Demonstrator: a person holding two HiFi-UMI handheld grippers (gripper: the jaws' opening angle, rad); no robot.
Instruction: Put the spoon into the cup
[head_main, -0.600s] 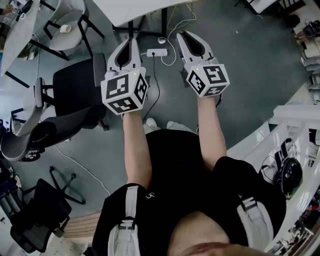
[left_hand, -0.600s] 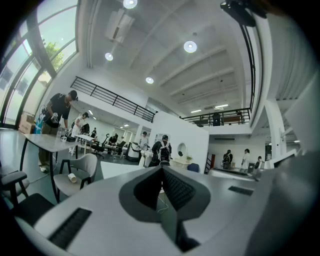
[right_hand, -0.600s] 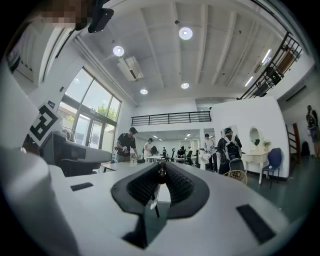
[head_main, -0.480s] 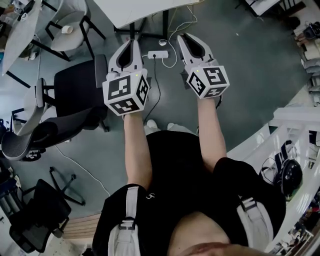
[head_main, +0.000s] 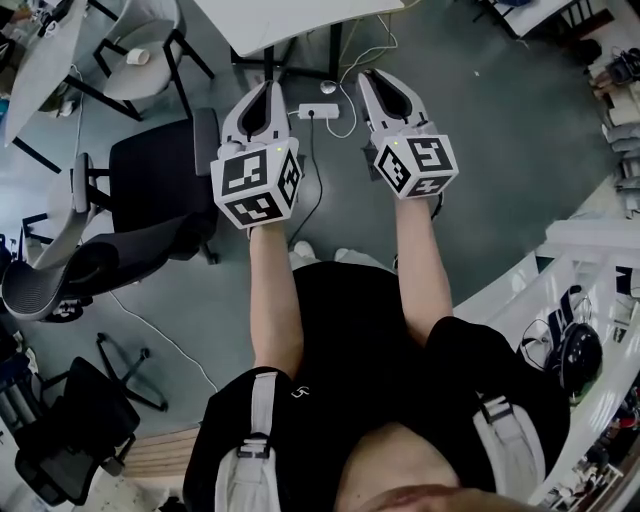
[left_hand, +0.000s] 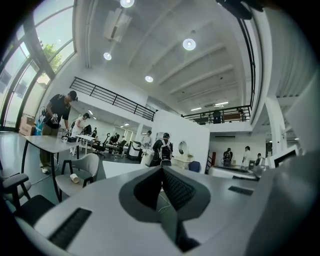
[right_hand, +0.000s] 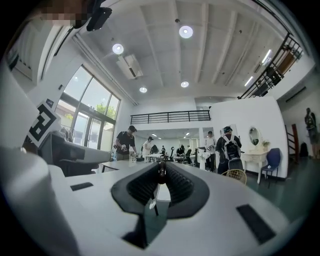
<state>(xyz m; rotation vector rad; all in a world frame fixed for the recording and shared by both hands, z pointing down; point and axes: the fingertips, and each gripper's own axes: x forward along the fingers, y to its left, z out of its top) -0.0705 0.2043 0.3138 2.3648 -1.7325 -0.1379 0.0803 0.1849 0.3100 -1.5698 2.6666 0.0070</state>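
Left gripper (head_main: 270, 88) and right gripper (head_main: 367, 77): both were closed, tips together, nothing held. No spoon was in view; a paper cup (head_main: 140, 57) lay on a far chair (head_main: 150, 32). Task judged not yet begun.

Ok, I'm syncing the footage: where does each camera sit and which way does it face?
Head view: on the person's head, looking down at the floor; forearms, torso, left gripper and right gripper show.
Left gripper view: on that gripper, looking level across the hall; its shut jaws show.
Right gripper view: on the right gripper; its shut jaws show.
Shared: both gripper views catch the person with a backpack.
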